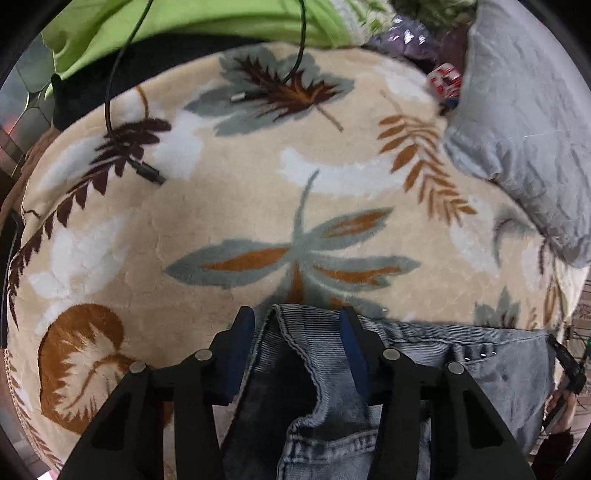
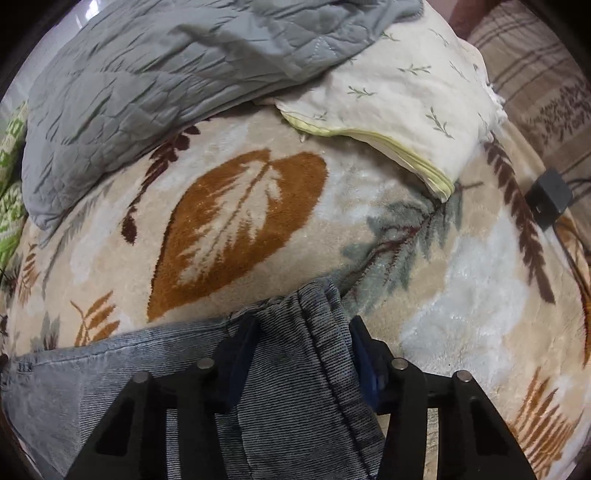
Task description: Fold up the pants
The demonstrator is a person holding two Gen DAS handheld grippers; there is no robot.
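Note:
Light blue jeans (image 1: 498,362) lie flat along the near edge of a beige leaf-patterned blanket (image 1: 221,206). My left gripper (image 1: 295,315) points down over one end of the denim. A raised fold of the ribbed fabric stands between its blue pads (image 1: 351,343), which are half apart with a little slack at the left pad. In the right wrist view, my right gripper (image 2: 303,324) straddles the other bunched end of the jeans (image 2: 92,362). The cloth fills the gap between its fingers (image 2: 236,354) without looking pinched.
A grey quilt (image 1: 517,129) (image 2: 129,92) is heaped at the back. A black cable with plug (image 1: 147,173) crosses the blanket at left, below green fabric (image 1: 203,18). A white sprigged pillow (image 2: 388,103) and a black box (image 2: 548,195) sit at the right.

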